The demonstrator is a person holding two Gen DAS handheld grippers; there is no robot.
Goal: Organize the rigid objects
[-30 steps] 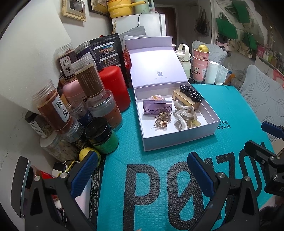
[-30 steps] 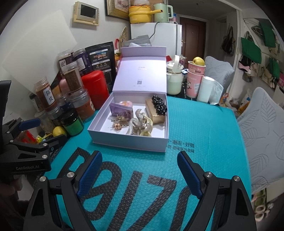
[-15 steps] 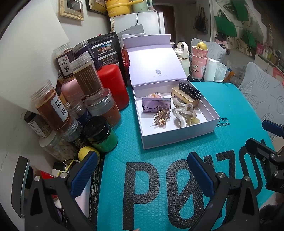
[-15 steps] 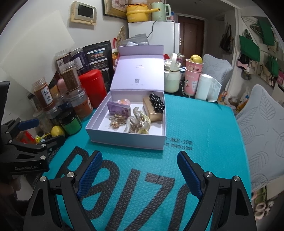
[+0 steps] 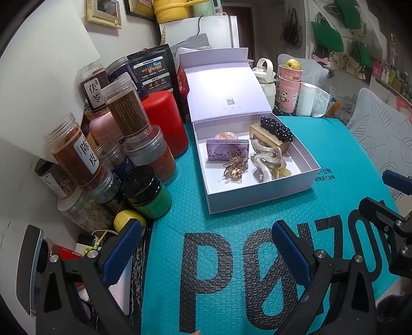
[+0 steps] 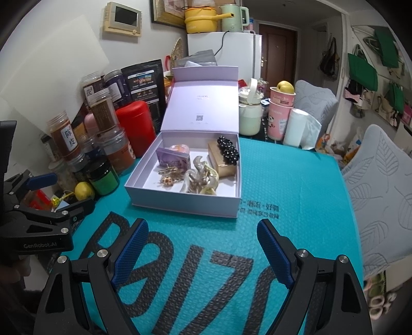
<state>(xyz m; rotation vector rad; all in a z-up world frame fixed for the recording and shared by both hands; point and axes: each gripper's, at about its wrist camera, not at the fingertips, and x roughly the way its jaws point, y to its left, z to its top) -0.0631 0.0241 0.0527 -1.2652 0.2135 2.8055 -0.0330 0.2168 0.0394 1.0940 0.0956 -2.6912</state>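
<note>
Your left claw point(image 5: 206, 247) and right claw point(image 6: 203, 247) both gape released and empty above the teal mat point(image 6: 283, 195), short of the open box point(image 6: 180, 201) of clips point(image 6: 198, 177).

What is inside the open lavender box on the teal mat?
Inside the lavender box: a purple card box, a gold box topped by a black beaded clip, pearly claw clips, a gold hairpin. A pink item is partly hidden behind the purple one.

A lived-in home: a white fridge point(image 6: 224, 54) topped by a yellow pot point(image 6: 202, 19), tote bags point(image 6: 361, 70) hanging on the wall
</note>
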